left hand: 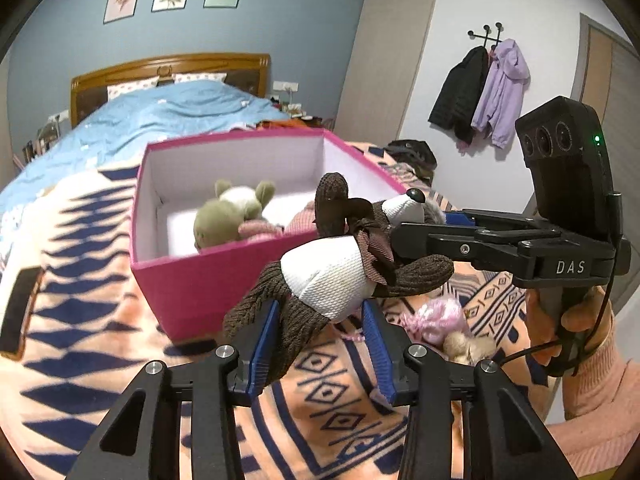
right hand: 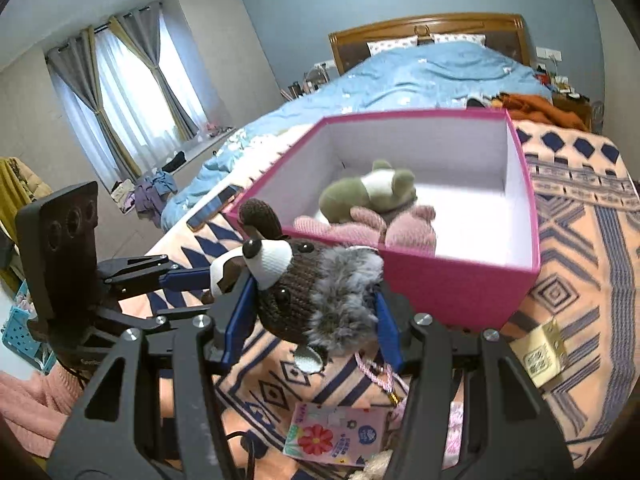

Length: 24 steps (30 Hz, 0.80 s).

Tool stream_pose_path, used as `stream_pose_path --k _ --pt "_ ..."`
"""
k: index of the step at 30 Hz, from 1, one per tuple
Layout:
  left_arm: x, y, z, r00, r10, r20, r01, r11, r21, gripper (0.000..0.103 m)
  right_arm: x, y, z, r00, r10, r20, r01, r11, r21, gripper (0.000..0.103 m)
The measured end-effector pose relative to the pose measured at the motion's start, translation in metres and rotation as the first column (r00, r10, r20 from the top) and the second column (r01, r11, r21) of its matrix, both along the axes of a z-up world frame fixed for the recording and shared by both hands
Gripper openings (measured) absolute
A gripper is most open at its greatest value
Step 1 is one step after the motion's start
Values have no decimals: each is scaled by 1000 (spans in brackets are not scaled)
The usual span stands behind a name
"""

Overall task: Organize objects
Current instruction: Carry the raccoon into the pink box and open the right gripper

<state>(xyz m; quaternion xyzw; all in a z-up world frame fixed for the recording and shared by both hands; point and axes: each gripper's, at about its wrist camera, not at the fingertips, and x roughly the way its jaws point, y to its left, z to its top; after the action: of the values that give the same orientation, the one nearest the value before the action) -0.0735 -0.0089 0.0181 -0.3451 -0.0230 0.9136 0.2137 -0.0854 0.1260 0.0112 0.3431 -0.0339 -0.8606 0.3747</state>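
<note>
both grippers carry the brown plush dog in the air just near of the pink box, the left gripper clamping its body, the right gripper its head, so next it likely needs lifting over the near rim and releasing beside the green plush.

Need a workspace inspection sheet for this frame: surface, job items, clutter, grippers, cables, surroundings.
Surface: orange-and-navy patterned blanket on the bed.
Job's things: brown knitted plush dog held beside the open pink cardboard box; green plush toy and pink knitted plush lie inside.
Clutter: floral pink packet, yellow paper tag.
Grippers: left gripper and right gripper both grip the dog.
Cables: black cable by the right handle.
Surroundings: blue duvet, curtained window.
</note>
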Motion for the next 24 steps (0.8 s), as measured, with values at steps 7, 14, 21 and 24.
stream_pose_path --k 7,14,21,24 --pt "-25 -8 22 999 30 -35 -30 1000 -4 43 -20 -8 22 999 12 -42 -13 1000 -18 57" --pt "-52 -19 30 997 62 -53 -63 998 -17 43 -53 -16 34 999 17 -41 -19 999 -43 57" --pt "-86 -28 29 995 96 -39 -97 995 -15 43 -82 -26 38 999 8 -43 -9 1000 -27 57" --pt "-97 -31 27 994 108 -29 -109 994 -16 43 -94 -30 37 999 6 -40 -7 1000 -16 57"
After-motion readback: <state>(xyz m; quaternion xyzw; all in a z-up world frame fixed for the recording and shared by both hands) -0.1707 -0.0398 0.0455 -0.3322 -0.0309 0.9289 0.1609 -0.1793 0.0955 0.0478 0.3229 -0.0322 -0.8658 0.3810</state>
